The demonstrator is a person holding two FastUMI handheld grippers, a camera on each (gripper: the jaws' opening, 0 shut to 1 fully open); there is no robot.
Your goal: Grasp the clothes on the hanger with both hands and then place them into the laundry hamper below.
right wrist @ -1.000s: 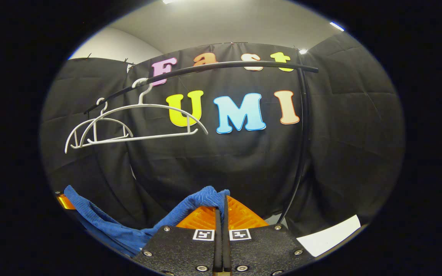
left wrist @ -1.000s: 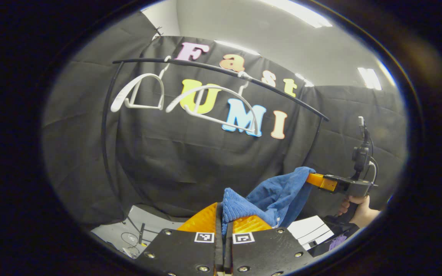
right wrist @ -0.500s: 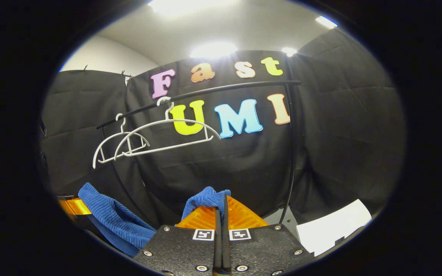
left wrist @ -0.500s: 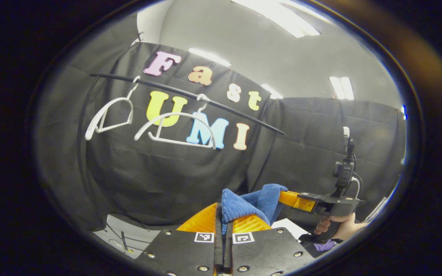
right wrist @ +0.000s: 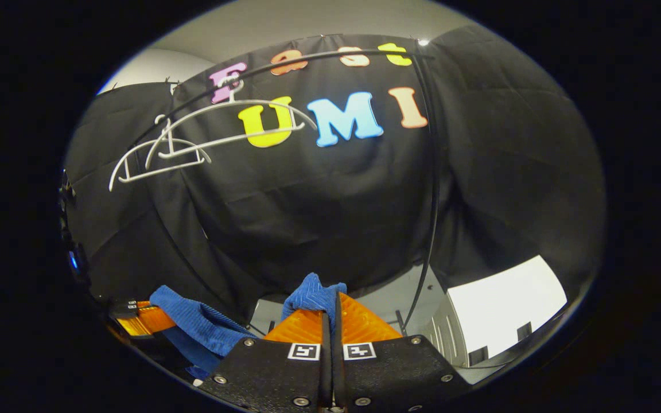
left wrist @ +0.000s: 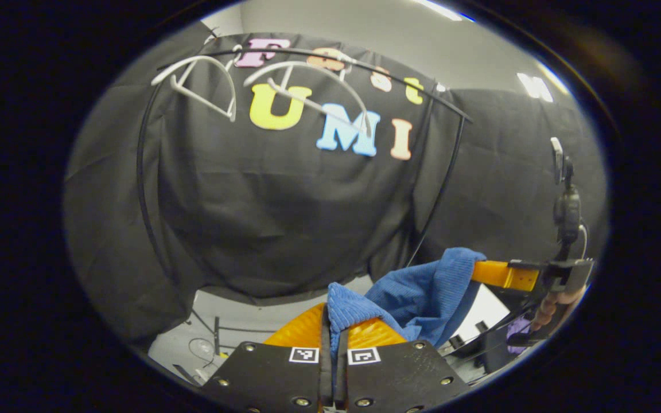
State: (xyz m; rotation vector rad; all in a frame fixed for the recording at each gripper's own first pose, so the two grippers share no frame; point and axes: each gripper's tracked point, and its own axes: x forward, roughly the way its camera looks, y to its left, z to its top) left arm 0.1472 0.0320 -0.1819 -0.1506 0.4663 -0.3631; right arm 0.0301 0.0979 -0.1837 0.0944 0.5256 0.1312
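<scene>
A black metal clothes rail [left wrist: 365, 69] arches high above both tongs, carrying two bare white plastic hangers [left wrist: 313, 86], one beside the other, against the booth's black cloth wall. Below it, a blue ribbed-knit garment [left wrist: 422, 292] is stretched between the two tongs, its long axis running roughly level from one to the other and sagging slightly in the middle.

In the left gripper view, the left tongs [left wrist: 333, 312] are closed to a narrow slit with one bunched corner of the blue cloth pinched between the fingers; the fabric rises just above the tips and trails off to the right. There the right tongs [left wrist: 482, 271], held by a person's hand [left wrist: 554, 304], grip the far end of the garment.

In the right gripper view, the right tongs [right wrist: 330, 310] are likewise nearly shut on a tuft of the blue cloth [right wrist: 313, 295], while the left tongs [right wrist: 155, 315] sit low to the left, cloth draped across them. A white panel [right wrist: 502, 304] lies low to the right of the right tongs.
</scene>
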